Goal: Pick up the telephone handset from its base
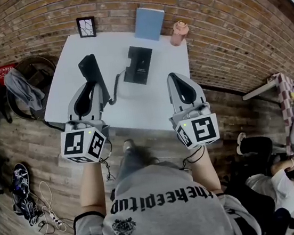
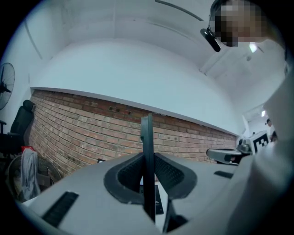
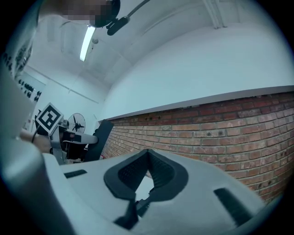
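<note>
A red brick wall (image 2: 92, 128) runs behind everything. In front of it is a white worktop (image 1: 134, 105), and you stand at its near edge with a claw in each hand. Your left claw (image 1: 95, 87) is closed narrow on the black telephone handset (image 1: 91, 70). In the left gripper view the handset is a thin dark strip standing straight up between the two jaws, and both pads press on its sides. The handset is off its base, up over the left part of the worktop. Your right claw (image 1: 175, 78) is over the right side of the worktop. Its jaws meet at the tips and nothing is between them. A blue book (image 1: 149, 23) leans at the far edge of the worktop. Just in front of the book, the black phone base (image 1: 138, 64) lies flat on the worktop, to the right of the handset and apart from it. A dark cord (image 1: 115, 86) bends from the handset over to the base. A small black picture frame (image 1: 86, 26) sits at the far left edge. A little pink thing (image 1: 180, 32) sits to the right of the book, too small to make out.
</note>
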`<state>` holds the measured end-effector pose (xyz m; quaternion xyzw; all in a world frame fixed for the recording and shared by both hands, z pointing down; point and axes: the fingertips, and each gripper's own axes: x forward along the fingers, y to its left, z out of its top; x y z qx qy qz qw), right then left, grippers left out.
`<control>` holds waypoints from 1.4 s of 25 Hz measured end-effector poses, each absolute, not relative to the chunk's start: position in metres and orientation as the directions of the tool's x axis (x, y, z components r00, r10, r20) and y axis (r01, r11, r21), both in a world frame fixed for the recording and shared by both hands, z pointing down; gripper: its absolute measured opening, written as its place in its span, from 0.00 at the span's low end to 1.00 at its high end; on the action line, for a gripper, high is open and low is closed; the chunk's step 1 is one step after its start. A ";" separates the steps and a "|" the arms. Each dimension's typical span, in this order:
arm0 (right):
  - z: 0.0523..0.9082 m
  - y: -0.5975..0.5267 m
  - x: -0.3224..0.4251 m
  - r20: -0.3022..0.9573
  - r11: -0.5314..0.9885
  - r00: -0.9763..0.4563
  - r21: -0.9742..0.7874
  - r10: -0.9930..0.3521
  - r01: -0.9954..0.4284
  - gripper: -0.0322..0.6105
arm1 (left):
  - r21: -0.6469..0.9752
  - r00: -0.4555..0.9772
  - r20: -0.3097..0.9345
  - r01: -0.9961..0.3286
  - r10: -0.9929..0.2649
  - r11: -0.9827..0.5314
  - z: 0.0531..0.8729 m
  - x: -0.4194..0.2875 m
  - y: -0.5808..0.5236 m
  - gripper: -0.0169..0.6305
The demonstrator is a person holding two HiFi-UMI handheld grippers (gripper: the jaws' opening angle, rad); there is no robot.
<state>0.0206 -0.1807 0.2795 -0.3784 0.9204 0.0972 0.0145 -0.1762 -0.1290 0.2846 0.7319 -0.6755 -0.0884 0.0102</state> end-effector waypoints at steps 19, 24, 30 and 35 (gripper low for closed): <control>0.263 -0.140 0.067 -0.152 0.667 -0.690 0.176 -0.708 -0.724 0.05 | 0.069 -0.016 -0.194 -0.998 -0.981 0.002 0.257 -0.136 -0.071 0.13; 0.263 -0.134 0.078 -0.158 0.664 -0.687 0.178 -0.709 -0.726 0.05 | 0.076 -0.022 -0.207 -0.997 -0.978 0.007 0.257 -0.126 -0.063 0.13; 0.266 -0.129 0.086 -0.156 0.673 -0.696 0.178 -0.701 -0.718 0.05 | 0.076 -0.024 -0.210 -0.997 -0.977 0.008 0.256 -0.113 -0.058 0.13; 0.269 -0.128 0.092 -0.153 0.678 -0.700 0.173 -0.698 -0.714 0.05 | 0.084 -0.029 -0.208 -0.996 -0.978 0.012 0.257 -0.105 -0.056 0.13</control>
